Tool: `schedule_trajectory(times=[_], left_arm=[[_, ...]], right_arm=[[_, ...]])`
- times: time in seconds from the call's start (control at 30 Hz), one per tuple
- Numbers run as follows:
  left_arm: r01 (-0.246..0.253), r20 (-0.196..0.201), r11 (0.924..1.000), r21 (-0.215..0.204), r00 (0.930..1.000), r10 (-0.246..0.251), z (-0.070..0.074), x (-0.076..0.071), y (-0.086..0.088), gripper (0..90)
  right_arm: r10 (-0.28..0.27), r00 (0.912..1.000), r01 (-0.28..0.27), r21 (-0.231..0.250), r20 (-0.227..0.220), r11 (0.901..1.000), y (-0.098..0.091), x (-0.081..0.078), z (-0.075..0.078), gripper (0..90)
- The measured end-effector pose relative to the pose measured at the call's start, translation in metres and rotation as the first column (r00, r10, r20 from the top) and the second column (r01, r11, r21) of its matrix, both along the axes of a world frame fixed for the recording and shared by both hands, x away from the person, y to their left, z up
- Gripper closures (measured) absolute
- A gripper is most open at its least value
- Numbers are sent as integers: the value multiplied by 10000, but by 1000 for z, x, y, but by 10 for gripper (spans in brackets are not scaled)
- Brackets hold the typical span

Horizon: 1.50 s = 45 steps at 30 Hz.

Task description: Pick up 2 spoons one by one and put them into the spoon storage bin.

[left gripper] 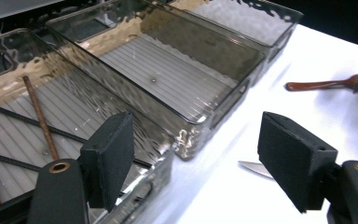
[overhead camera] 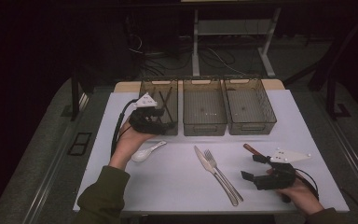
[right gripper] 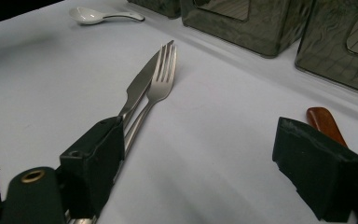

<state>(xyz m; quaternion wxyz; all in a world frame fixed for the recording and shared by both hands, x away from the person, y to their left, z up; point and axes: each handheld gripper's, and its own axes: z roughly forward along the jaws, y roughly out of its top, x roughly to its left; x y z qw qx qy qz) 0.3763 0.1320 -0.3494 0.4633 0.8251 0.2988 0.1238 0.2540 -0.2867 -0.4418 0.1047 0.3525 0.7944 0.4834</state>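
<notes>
Nearest the person, the right gripper (overhead camera: 256,168) rests low over the table (overhead camera: 177,182), jaws apart and empty, with a brown handle (overhead camera: 251,149) just beyond it and the knife (overhead camera: 209,168) and fork (overhead camera: 221,170) lying side by side to its left. Farther off lies the white spoon (overhead camera: 147,152). Beyond it, the left gripper (overhead camera: 161,122) hovers at the near end of the left bin (overhead camera: 145,88), jaws apart and empty; chopsticks (left gripper: 39,119) lie inside.

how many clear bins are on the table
3, in a row along the table's far edge: the left smoky clear plastic bin holds chopsticks, the middle bin and the right bin look empty.
</notes>
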Motion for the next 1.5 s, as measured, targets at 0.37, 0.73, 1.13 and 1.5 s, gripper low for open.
schedule_trajectory(times=[0.37, 0.73, 1.13, 1.5], left_arm=[[90, 8, 9998, -159, 10000, -90, -14, -29, 2, 261], [-613, -330, 9980, 119, 9976, 616, -44, -46, 17, 388], [-1678, -749, 9840, 605, 9822, 1721, -65, -33, 30, 655], [-2139, -1045, 9649, 1522, 9673, 2309, -77, -21, 35, 885]], right_arm=[[-44, 10000, 44, -4, 29, 10000, 0, -1, 0, 166], [-47, 10000, 48, -74, 69, 10000, 0, -2, 1, 166], [47, 9999, -46, -121, 121, 9999, 1, -2, 1, 166], [71, 9999, -69, -164, 139, 9998, 1, -2, 1, 167]])
